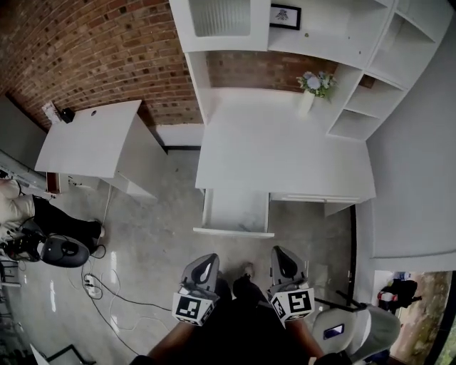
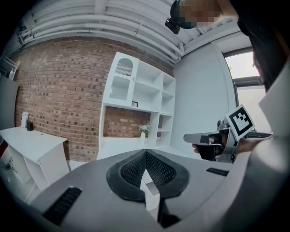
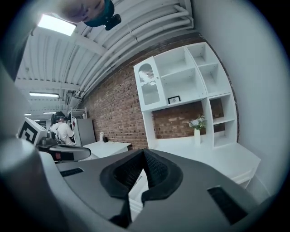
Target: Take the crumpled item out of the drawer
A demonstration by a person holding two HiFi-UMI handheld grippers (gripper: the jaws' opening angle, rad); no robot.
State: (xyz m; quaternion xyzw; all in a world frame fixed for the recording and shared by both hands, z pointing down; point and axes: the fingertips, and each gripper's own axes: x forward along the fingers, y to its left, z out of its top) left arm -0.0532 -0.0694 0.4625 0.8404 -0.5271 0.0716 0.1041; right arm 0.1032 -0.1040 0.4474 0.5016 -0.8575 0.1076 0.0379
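Observation:
A white desk (image 1: 285, 153) stands in front of me, with its left drawer (image 1: 235, 211) pulled out. The drawer's inside looks pale and flat, and I can make out no crumpled item in it. Both grippers hang low and close to my body, short of the drawer front. My left gripper (image 1: 209, 258) is shut, its black pads (image 2: 131, 170) meeting with nothing between them. The right gripper (image 1: 279, 251) is likewise shut and empty, with its pads (image 3: 156, 170) pressed together. Each gripper shows from the side in the other's view, the right gripper (image 2: 213, 138) and the left gripper (image 3: 68, 153).
White shelving (image 1: 370, 64) rises behind the desk, with a vase of flowers (image 1: 313, 85) and a small framed picture (image 1: 285, 16). A second white table (image 1: 92, 139) stands to the left. Cables (image 1: 100, 285) and a dark device (image 1: 64, 251) lie on the floor, near a person (image 1: 14, 203).

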